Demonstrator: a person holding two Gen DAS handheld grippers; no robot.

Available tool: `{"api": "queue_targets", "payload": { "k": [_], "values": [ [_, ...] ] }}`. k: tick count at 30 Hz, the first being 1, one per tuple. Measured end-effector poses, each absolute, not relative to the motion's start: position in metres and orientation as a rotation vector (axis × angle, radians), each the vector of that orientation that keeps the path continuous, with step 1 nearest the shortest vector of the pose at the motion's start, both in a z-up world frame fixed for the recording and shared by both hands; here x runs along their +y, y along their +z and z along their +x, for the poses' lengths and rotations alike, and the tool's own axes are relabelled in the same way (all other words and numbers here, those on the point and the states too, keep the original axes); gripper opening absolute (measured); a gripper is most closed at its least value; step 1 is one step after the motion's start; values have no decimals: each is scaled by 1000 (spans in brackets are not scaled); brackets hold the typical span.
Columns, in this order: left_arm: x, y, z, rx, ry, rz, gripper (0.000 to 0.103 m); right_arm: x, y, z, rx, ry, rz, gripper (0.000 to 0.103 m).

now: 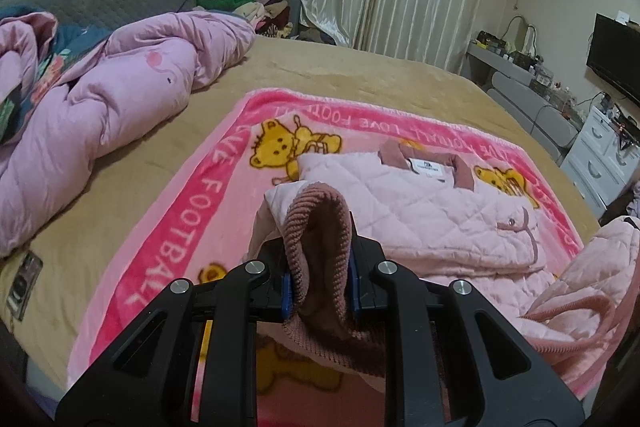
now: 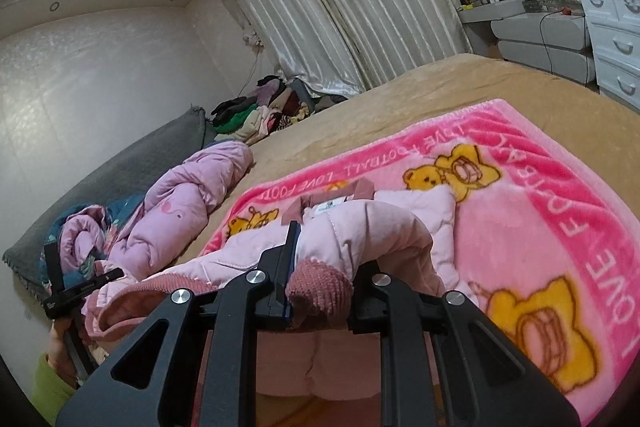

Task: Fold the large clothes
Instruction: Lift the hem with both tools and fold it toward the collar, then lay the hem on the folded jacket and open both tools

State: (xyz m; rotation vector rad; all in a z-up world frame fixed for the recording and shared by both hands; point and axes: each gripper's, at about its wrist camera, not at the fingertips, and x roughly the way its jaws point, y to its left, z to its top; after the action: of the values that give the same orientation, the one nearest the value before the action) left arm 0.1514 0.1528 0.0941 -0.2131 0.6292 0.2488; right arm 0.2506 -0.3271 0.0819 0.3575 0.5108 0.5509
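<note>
both tools (image 1: pixel 320 281) (image 2: pixel 320 297) clamp pink jacket (image 1: pixel 432 211) hem above blanket (image 1: pixel 168 255).

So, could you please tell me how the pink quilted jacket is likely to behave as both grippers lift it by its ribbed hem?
The pink quilted jacket is probably floppy: it droops between the left gripper and the right gripper. It likely feels light yet bulky, given its puffy quilting. The ribbed hem bunches thickly at each grip, so it seems unlikely to slip.
</note>
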Motion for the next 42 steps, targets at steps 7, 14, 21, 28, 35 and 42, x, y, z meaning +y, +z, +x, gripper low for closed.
{"api": "queue_targets", "payload": {
  "k": [7,14,21,28,35,42],
  "values": [
    [163,95,174,619,260,-217,13,-323,84,278,501,513,350,17],
    [170,96,200,588,280,-231,15,-320,82,315,506,470,364,16],
    [166,95,222,548,307,-214,23,-318,68,350,541,417,389,16],
    [164,86,235,534,324,-178,35,-310,50,374,575,355,370,17],
    [167,76,236,493,327,-217,62,-294,27,396,616,299,322,17],
    [180,76,219,405,361,-204,82,-288,7,418,669,247,296,17]
  ]
}}
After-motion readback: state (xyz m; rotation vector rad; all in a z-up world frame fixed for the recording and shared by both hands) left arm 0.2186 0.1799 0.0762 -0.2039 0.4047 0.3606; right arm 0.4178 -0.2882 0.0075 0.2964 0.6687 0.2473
